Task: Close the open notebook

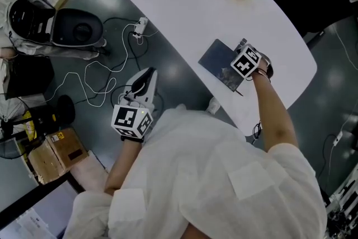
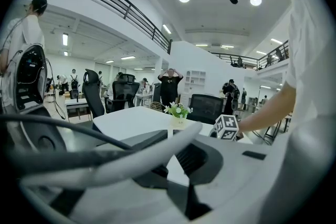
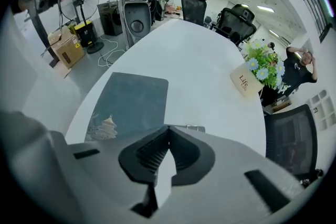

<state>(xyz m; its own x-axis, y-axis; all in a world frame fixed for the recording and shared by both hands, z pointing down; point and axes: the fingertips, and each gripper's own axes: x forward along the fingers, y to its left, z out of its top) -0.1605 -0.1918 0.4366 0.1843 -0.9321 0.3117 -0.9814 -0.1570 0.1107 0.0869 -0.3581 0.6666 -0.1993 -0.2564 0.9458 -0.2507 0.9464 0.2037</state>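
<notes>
From where I stand, the notebook (image 3: 131, 99) lies flat on the white table (image 1: 196, 3) with its dark cover up, a pale tower printed on the corner nearest the jaws, so it looks already shut rather than open. The right gripper (image 3: 168, 131) points steeply down at the table. Its jaws are pressed together with nothing between them, and the notebook sits just ahead of the tips and to their left. I'd guess closed tips suit pressing or nudging a cover better than pinching it. The left gripper (image 1: 146, 80) hangs off the table's edge, jaws together and empty as far as I can see, probably kept clear of the work. A small flower pot (image 3: 261, 75) stands well beyond the right tips.
</notes>
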